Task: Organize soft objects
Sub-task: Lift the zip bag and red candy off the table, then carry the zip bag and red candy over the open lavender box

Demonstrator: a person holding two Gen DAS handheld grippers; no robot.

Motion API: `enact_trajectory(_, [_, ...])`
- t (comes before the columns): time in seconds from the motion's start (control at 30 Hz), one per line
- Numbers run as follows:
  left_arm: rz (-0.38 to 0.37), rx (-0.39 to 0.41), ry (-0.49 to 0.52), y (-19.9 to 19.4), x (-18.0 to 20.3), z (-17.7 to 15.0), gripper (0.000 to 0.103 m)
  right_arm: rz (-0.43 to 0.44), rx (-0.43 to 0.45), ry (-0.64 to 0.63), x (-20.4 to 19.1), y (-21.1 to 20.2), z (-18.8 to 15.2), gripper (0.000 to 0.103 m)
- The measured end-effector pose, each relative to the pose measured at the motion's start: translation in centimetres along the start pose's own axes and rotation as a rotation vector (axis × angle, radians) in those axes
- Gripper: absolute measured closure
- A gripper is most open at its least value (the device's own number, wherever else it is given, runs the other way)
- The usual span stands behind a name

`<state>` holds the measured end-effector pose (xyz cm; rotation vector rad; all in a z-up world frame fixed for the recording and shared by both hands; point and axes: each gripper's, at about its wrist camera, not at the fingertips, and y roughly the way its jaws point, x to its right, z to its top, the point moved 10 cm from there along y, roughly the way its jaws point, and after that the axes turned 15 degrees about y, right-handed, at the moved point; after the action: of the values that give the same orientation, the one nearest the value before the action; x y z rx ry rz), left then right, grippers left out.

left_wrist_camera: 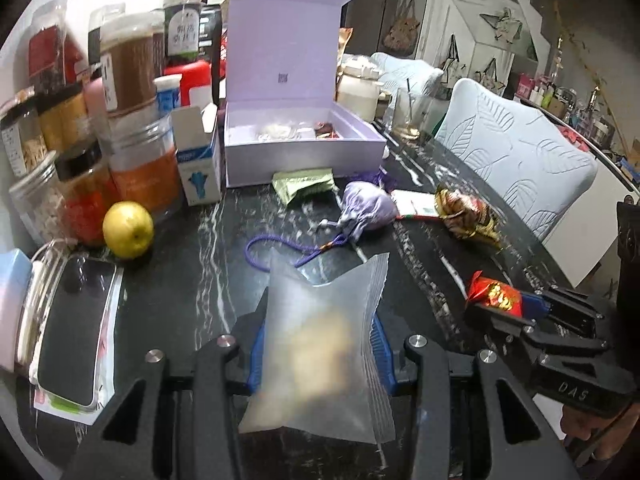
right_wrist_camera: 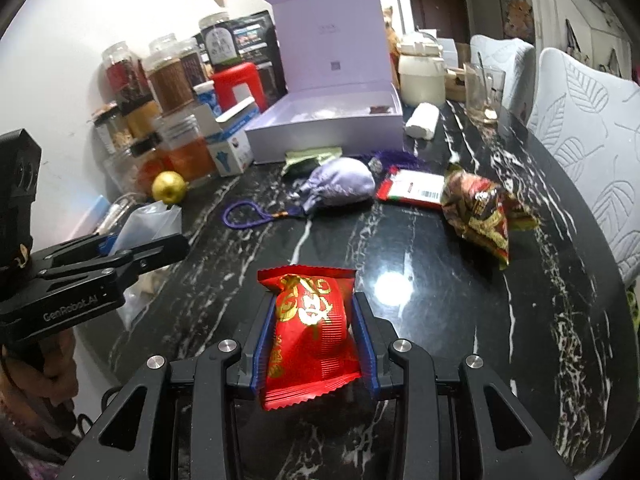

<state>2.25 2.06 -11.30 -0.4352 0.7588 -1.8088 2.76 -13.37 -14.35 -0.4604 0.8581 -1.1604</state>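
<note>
I am holding one soft packet in each gripper above the black marble desk (right_wrist_camera: 420, 248). The left gripper (left_wrist_camera: 318, 344) is closed on a frosted translucent plastic pouch (left_wrist_camera: 320, 344) with something pale yellow inside; its blue pads are pressing the pouch from both sides. The right gripper (right_wrist_camera: 314, 334) is closed on a red foil snack packet with gold characters (right_wrist_camera: 312, 320), which is standing between the pads, a little tilted.

The open lilac cardboard box (left_wrist_camera: 296, 136) is standing at the far side of the desk, with its lid up and some small things already inside. I am judging that both packets should go there. In front of it are lying a lilac drawstring fabric pouch (left_wrist_camera: 366, 212), a green foil sachet (left_wrist_camera: 306, 186) touching the box wall, and a red-brown crinkled snack bag (right_wrist_camera: 480, 208) further right.

To do this step well, I am planning to keep the squeeze light, because both packets can burst or slip. I should carry them over the lying things, one gripper at a time, and release only above the box floor.
</note>
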Motion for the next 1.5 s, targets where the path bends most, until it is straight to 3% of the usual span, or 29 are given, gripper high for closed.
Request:
enact_trajectory(0.47, [-0.014, 0.078, 0.033, -0.5, -0.3, 5.7, 0.060, 0.059, 0.056, -0.040, -2.0, -1.6, 3.9, 0.067])
enact_trajectory(0.93, [0.016, 0.198, 0.056, -1.1, -3.0, 13.0, 0.060, 0.142, 0.132, -0.083, -4.8, -2.7, 11.1, 0.067])
enact_trajectory(1.5, [0.063, 0.305, 0.089, 1.3, -6.7, 22.3, 0.060, 0.148, 0.254, -0.148, -5.8, -2.0, 21.1, 0.067])
